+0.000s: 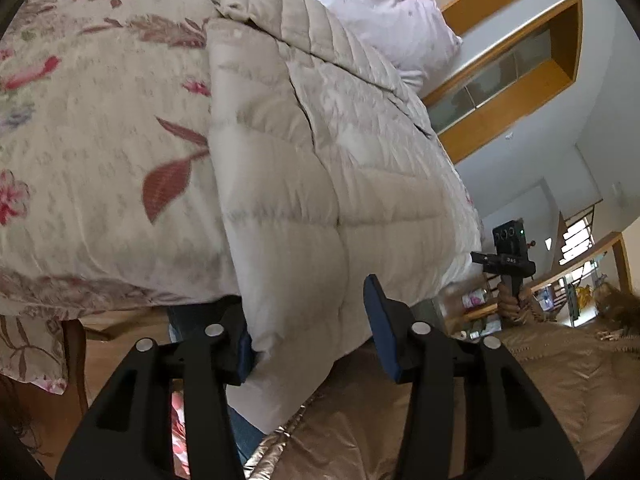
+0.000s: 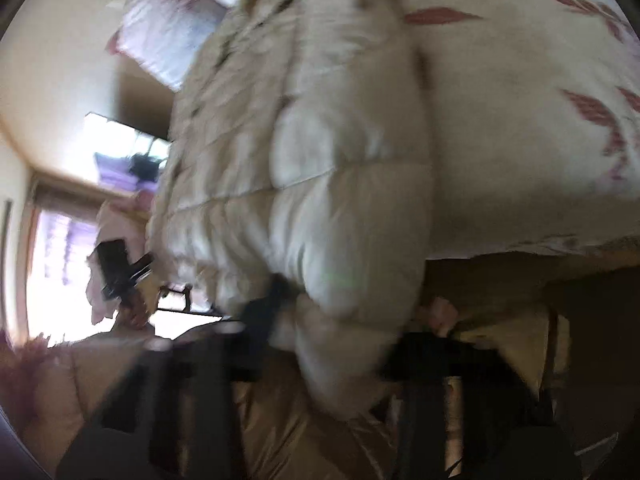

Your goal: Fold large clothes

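A cream quilted puffer jacket (image 1: 304,168) lies lengthwise on the floral bedspread (image 1: 100,140), its lower end hanging over the near bed edge. My left gripper (image 1: 312,332) straddles that hanging end. Its left blue pad (image 1: 246,354) touches the fabric, while a small gap shows beside the right pad (image 1: 382,332), so it is open. In the blurred right wrist view the jacket (image 2: 320,184) bulges between the dark fingers of my right gripper (image 2: 340,324), which pinch its hem. The right gripper's body (image 1: 510,258) shows at the bed's right side, held in a hand.
A pink pillow (image 1: 384,12) lies at the head of the bed. Shiny golden-brown quilted fabric (image 1: 460,408) fills the low foreground under both grippers. A wooden bed leg (image 1: 76,356) stands at lower left. A wood-framed opening (image 1: 508,76) and stair rails are at right.
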{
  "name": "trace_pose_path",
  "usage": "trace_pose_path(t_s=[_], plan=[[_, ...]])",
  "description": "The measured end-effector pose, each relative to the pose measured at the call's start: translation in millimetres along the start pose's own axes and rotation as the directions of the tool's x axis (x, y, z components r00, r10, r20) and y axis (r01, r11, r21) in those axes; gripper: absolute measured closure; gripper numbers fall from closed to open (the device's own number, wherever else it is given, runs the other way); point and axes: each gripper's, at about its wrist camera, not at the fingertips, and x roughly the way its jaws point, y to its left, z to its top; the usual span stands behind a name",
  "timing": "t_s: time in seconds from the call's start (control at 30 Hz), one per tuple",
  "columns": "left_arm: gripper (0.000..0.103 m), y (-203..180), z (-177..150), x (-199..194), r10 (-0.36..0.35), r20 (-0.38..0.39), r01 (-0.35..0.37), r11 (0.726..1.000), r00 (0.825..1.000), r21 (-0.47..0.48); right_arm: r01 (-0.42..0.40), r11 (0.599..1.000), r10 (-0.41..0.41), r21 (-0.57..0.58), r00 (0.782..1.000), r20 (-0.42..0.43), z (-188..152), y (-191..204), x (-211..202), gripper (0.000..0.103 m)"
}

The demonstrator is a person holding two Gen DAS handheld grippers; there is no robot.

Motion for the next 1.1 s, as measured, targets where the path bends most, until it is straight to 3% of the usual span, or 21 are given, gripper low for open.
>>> trace_pose_path(t_s=[0.07,0.1,0.23,0.37,0.5,0.67,0.87,1.1], plan=[[0.084,-2,2,-3,-0.043,0.013,0.043,0.999,0.999,0.003,-0.046,0.997,0.047,-0.068,0.999,0.025,-2,18,-6,0.086],[0.088,-4,5,-7,-0.073,0.030,0.073,0.997,0.997,0.009,-0.059,0.993,0.063,-0.098,0.997,0.041,-1,26,-10,0.087],[0.093,-13,17,-20,-0.110,0.094,0.105,0.993,0.990,0.054,-0.088,0.980,0.112,-0.177,0.985,0.134,6,48,-30,0.090],[0.094,-18,37,-35,-0.121,0.186,0.108,0.991,0.975,0.079,-0.041,0.973,0.102,-0.228,0.959,0.263,20,70,-47,0.090],[0.094,-28,65,-47,-0.106,0.270,0.082,0.992,0.957,0.099,0.030,0.976,0.067,-0.217,0.902,0.426,44,88,-67,0.090],[0.094,-34,119,-51,-0.020,0.366,0.005,0.999,0.930,0.043,0.162,0.964,-0.002,-0.211,0.799,0.602,83,116,-83,0.090],[0.094,-17,179,-43,0.028,0.424,-0.003,0.998,0.905,-0.061,0.311,0.932,-0.097,-0.185,0.708,0.699,133,140,-78,0.090],[0.094,7,235,-25,-0.001,0.445,0.079,0.985,0.895,-0.156,0.324,0.937,-0.134,-0.129,0.674,0.726,203,137,-58,0.090]])
